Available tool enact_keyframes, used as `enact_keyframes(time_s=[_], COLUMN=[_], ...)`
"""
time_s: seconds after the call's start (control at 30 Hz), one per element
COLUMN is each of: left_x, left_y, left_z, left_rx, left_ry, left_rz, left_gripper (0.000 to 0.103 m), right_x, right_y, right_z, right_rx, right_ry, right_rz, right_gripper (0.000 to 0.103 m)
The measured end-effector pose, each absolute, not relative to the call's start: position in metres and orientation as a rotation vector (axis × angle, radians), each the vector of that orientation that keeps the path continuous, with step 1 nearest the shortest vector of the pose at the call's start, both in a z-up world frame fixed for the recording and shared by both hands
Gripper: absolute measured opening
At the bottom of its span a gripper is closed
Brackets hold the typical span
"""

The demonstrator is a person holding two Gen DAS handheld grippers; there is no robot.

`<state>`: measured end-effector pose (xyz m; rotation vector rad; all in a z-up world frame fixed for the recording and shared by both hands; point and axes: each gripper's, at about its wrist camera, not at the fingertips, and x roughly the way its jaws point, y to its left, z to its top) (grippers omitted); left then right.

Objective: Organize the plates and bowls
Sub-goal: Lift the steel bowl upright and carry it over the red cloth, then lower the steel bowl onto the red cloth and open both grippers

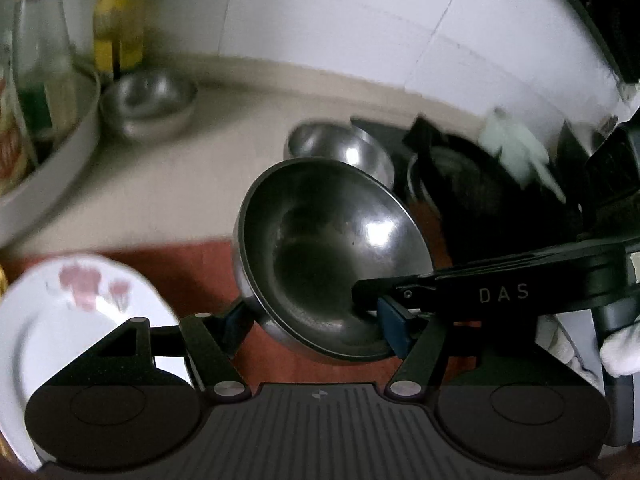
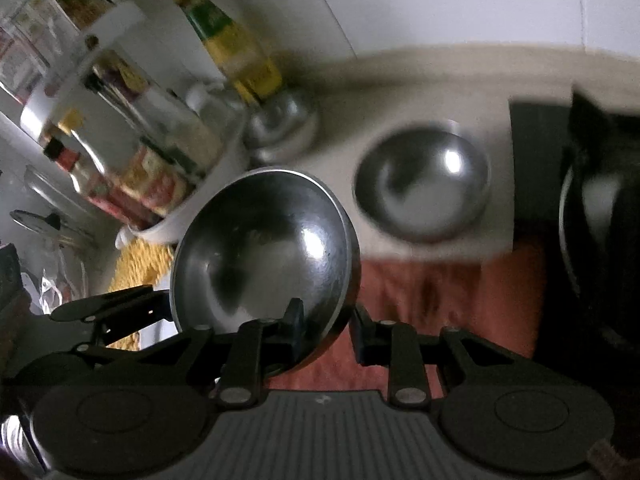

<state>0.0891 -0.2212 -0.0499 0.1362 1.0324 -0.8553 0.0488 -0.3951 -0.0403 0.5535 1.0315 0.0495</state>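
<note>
At the far left of the left wrist view we see a white plate (image 1: 60,320) with a pink flower print on the red cloth (image 1: 192,276), and behind it a white tray (image 1: 52,160) of bottles beside a small steel bowl (image 1: 148,104). Our left gripper (image 1: 316,332) stands with its jaws spread wide around the lower rim of the tilted steel bowl (image 1: 332,256) we carry; its blue pads sit at either side of the bowl, and we cannot tell whether they press on it. From the right, our right gripper (image 2: 326,332) is clenched on that same bowl's rim, one finger inside the bowl and one outside, as the right wrist view shows. Farther right another steel bowl (image 2: 424,184) rests on the pale counter (image 2: 340,92), next to a dark rack (image 2: 592,208). We judge the main danger to be the thin, slick rim slipping out of a one-sided pinch, since the bowl hangs tilted; it could drop onto the plate or clang into the bowl beyond. The blur hints at quick motion, which adds to that risk. The only writing we can read is "DAS" on the right gripper's arm; the bottle labels are too blurred.
</note>
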Motion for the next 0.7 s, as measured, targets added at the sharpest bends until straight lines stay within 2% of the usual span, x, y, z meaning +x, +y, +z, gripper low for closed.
enact_keyframes(time_s=[0.37,0.57,0.7], left_x=[0.088,0.092,0.099], left_y=[-0.213,-0.204,-0.195], left_z=[-0.091,-0.084,-0.069], left_rx=[0.178,0.160,0.137], left_ry=[1.150,1.132,1.105], left_rz=[-0.853,-0.862,-0.857], left_gripper=[0.072,0.079,0.079], right_x=[0.021,0.022,0.022], right_y=[-0.377,-0.376,-0.381], right_z=[-0.097,-0.101,-0.092], right_rx=[0.650,0.637,0.608], right_ry=[1.145,1.160,1.158], right_rz=[0.007,0.009,0.003], right_gripper=[0.024,0.027,0.030])
